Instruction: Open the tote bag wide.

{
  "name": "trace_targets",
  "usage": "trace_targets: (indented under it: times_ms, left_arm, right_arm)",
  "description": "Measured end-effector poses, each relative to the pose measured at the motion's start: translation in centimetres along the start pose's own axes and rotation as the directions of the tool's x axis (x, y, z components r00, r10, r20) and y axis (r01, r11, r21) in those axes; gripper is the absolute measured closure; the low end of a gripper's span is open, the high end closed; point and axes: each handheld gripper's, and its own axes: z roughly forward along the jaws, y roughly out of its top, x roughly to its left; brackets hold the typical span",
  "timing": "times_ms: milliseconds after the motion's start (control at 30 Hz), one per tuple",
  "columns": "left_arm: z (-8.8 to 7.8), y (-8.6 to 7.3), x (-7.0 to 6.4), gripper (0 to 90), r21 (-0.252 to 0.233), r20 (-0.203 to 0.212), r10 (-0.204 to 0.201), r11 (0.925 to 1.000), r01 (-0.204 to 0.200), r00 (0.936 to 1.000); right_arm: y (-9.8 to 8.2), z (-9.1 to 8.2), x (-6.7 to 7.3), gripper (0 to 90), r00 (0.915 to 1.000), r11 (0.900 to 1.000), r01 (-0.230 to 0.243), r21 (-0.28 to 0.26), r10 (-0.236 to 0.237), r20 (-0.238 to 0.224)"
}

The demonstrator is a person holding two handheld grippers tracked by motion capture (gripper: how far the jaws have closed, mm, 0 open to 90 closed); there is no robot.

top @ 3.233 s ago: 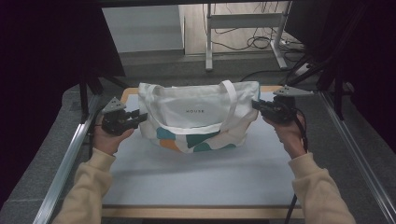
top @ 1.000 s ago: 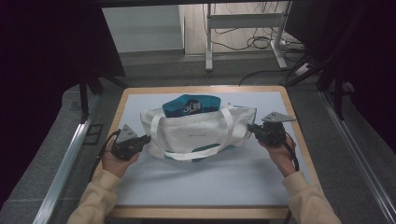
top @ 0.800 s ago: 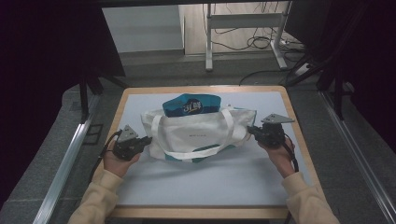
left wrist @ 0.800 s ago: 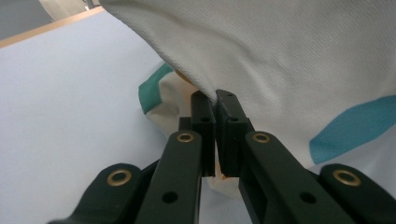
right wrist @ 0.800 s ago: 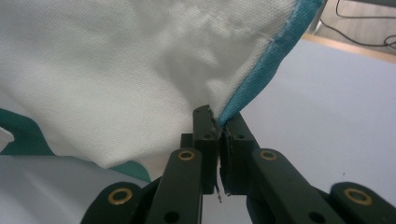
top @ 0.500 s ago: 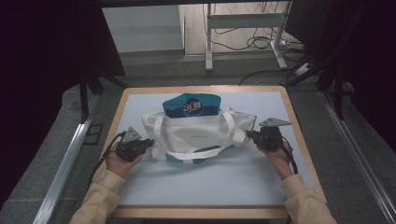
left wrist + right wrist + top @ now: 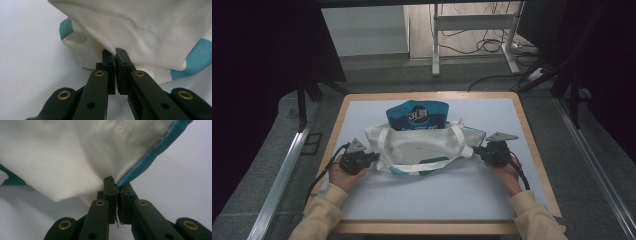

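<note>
A white tote bag [image 7: 422, 149] with teal patches and white handles lies slumped on the pale table top [image 7: 437, 195]. A blue pouch [image 7: 418, 115] with white lettering sticks up behind its far edge. My left gripper [image 7: 373, 156] is shut on the bag's left edge; the white cloth [image 7: 140, 32] is pinched between its black jaws [image 7: 115, 53]. My right gripper [image 7: 476, 150] is shut on the bag's right edge, where white cloth [image 7: 62, 157] with a teal hem [image 7: 150, 155] runs into the closed jaws [image 7: 115, 183].
The table has a wooden rim [image 7: 532, 145]. Metal rails [image 7: 282, 175] run along both sides at floor level. A desk frame [image 7: 472, 30] and cables [image 7: 492, 45] stand on the floor beyond the table.
Both grippers have sunk and come nearer the front with the bag's edges. The bag went from held up to slumped on the table, and the blue pouch now shows behind it.
</note>
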Motion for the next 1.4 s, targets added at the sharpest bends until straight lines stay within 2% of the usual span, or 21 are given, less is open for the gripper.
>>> trace_targets:
  times_ms: [567,700,733,800,867,933,1000,1067,1133,1233,1300,1400]
  left_arm:
    - [0.1,0.0,0.0,87.7,0.001,-0.003,-0.001,1.0,0.001,1.0]
    - [-0.2,0.2,0.2,87.2,-0.013,0.002,-0.029,0.9995,0.029,0.9996]
    - [-0.3,0.2,0.3,86.7,-0.02,-0.001,-0.035,0.9992,0.035,0.9994]
    - [-0.7,0.2,0.3,83.0,-0.044,-0.01,-0.045,0.9981,0.044,0.999]
    - [-1.2,0.2,0.2,74.6,-0.08,-0.035,-0.049,0.9958,0.046,0.9982]
    - [-2.0,0.1,0.2,65.9,-0.114,-0.042,-0.057,0.9921,0.052,0.9975]
    - [-2.9,0.1,0.2,58.7,-0.146,-0.042,-0.076,0.9869,0.069,0.9962]
    - [-4.0,0.1,0.4,56.2,-0.178,-0.043,-0.09,0.9807,0.081,0.995]
    - [-5.2,0.3,0.4,57.3,-0.215,-0.047,-0.097,0.9729,0.085,0.9942]
    - [-6.7,1.1,0.2,66.9,-0.261,-0.031,-0.107,0.9608,0.095,0.9938]
    - [-7.4,1.8,0.0,77.2,-0.265,-0.007,-0.103,0.9592,0.097,0.9947]
    - [-8.1,3.1,-0.2,85.0,-0.271,-0.005,-0.08,0.9596,0.076,0.9968]
  right_arm:
    - [0.0,0.0,-0.1,85.5,1.0,1.0,-0.007,0.0,0.007,-0.003]
    - [0.0,0.0,-0.1,83.7,0.9999,1.0,-0.011,-0.004,0.011,-0.003]
    - [0.1,-0.1,-0.2,81.1,0.9998,1.0,-0.018,-0.006,0.018,-0.004]
    - [0.1,-0.2,-0.4,70.3,0.9995,0.999,-0.032,-0.014,0.032,0.008]
    - [0.3,-0.6,-0.5,57.5,0.9989,0.999,-0.038,-0.024,0.039,0.027]
    - [0.4,-1.1,-0.6,48.3,0.9978,0.997,-0.053,-0.048,0.055,0.039]
    - [0.6,-1.8,-0.7,43.5,0.9971,0.995,-0.063,-0.077,0.066,0.039]
    - [0.7,-2.5,-0.5,41.5,0.9974,0.993,-0.059,-0.098,0.063,0.035]
    - [0.9,-3.1,-0.4,41.3,0.9978,0.992,-0.05,-0.114,0.055,0.036]
    - [1.2,-4.0,-0.3,41.7,0.9975,0.989,-0.054,-0.139,0.06,0.036]
    - [1.4,-4.6,-0.3,47.2,0.9977,0.986,-0.053,-0.158,0.059,0.033]
    - [2.0,-5.5,-0.2,59.4,0.9983,0.98,-0.046,-0.191,0.052,0.026]
